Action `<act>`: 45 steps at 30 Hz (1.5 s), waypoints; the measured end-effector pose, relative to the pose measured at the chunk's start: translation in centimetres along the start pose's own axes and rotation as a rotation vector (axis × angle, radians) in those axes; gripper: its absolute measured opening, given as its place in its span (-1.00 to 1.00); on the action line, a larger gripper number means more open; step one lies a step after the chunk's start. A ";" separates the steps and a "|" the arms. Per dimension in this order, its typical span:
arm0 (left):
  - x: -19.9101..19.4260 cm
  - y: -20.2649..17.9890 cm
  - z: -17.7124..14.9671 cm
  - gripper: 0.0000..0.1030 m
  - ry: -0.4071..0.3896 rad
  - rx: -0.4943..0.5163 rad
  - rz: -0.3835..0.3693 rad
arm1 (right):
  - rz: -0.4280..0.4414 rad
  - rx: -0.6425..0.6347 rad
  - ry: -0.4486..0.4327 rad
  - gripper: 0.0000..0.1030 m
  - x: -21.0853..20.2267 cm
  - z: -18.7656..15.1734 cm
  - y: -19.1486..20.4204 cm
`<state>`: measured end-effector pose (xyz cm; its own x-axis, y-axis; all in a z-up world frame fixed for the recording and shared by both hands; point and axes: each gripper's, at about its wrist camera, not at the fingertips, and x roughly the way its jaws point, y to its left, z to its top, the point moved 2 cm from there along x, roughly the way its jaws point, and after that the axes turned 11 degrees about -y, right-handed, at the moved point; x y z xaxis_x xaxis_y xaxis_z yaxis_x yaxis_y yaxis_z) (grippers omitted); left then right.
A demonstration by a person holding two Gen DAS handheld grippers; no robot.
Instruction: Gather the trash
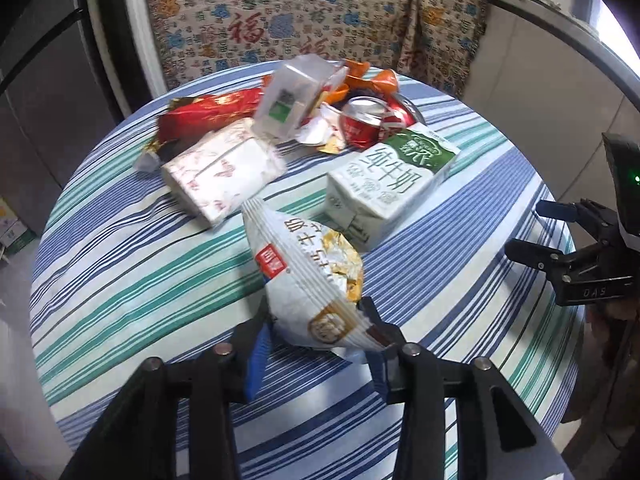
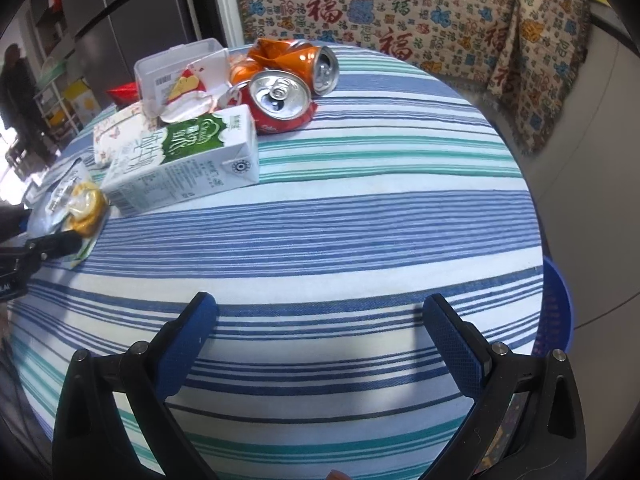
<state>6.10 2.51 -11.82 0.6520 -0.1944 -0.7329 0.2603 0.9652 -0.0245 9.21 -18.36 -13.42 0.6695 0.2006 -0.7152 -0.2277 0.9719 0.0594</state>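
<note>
Left wrist view: the snack packet is gripped between the fingers of the left gripper, which are closed onto its near end. The packet's long axis runs away from the fingers toward the milk carton, taken here as the landmark. The packet is held just in front of the carton, apparently raised off the bench. The tissue pack lies to the left of the carton; the crushed red can lies just behind it.

Right wrist view: the fingers of the right gripper are spread wide and nothing is held. The carton lies well ahead and to the left. A blue basket is seen past the bench edge, far right of the carton. It is judged the likely destination, nearer the right gripper than the left.
</note>
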 end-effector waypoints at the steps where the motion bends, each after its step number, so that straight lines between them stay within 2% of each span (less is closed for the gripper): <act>1: -0.1 0.4 0.2 0.14 -0.009 -0.022 0.014 | 0.006 -0.006 -0.006 0.99 -0.1 0.2 0.3; 3: -0.5 0.9 0.7 0.33 -0.041 -0.064 0.016 | 0.012 -0.019 -0.028 0.99 -0.2 0.6 0.9; 4: -0.6 1.0 1.0 0.37 -0.054 -0.083 0.013 | 0.013 -0.027 -0.045 0.99 -0.4 0.9 1.2; 6: -0.4 1.0 1.5 0.37 -0.055 -0.101 0.017 | 0.019 -0.043 -0.080 0.99 -0.8 1.4 2.0; 10: 0.0 1.8 1.2 0.37 -0.028 -0.120 0.075 | 0.070 -0.078 -0.129 0.99 -1.2 2.7 4.5; 14: -0.4 3.1 1.0 0.37 -0.027 -0.166 0.080 | 0.118 -0.148 -0.161 0.99 -1.0 4.1 8.1; 18: -0.4 4.0 0.8 0.37 -0.017 -0.192 0.112 | 0.110 -0.223 -0.184 0.99 0.2 5.0 11.3; 22: -0.3 4.8 0.4 0.37 -0.005 -0.200 0.140 | 0.086 -0.265 -0.173 0.99 2.1 5.5 12.6; 27: -0.3 5.6 0.3 0.37 0.010 -0.206 0.153 | -0.014 -0.173 -0.162 0.99 2.8 5.2 9.5; 35: -0.5 4.8 0.9 0.37 0.008 -0.174 0.145 | -0.244 -0.054 -0.098 0.99 -0.5 2.1 -0.4; 37: -0.4 4.5 0.9 0.37 0.008 -0.166 0.140 | -0.261 -0.031 -0.094 0.99 -1.6 1.8 -1.7; 39: -0.4 4.3 1.0 0.37 0.004 -0.165 0.138 | -0.239 -0.017 -0.113 0.99 -2.7 1.8 -2.0; 41: -0.5 4.4 1.1 0.37 -0.005 -0.176 0.133 | -0.146 0.040 -0.159 0.99 -3.9 2.3 -1.8; 43: -0.5 4.4 1.3 0.37 -0.016 -0.194 0.120 | -0.069 0.086 -0.180 0.99 -3.7 3.1 -0.8; 45: -0.5 4.4 1.3 0.37 -0.026 -0.205 0.112 | -0.028 0.105 -0.177 0.99 -2.7 3.9 0.2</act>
<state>7.88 6.65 -10.71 0.6876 -0.0863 -0.7210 0.0369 0.9958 -0.0840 10.15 -18.23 -8.75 0.7906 0.1830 -0.5843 -0.1385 0.9830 0.1204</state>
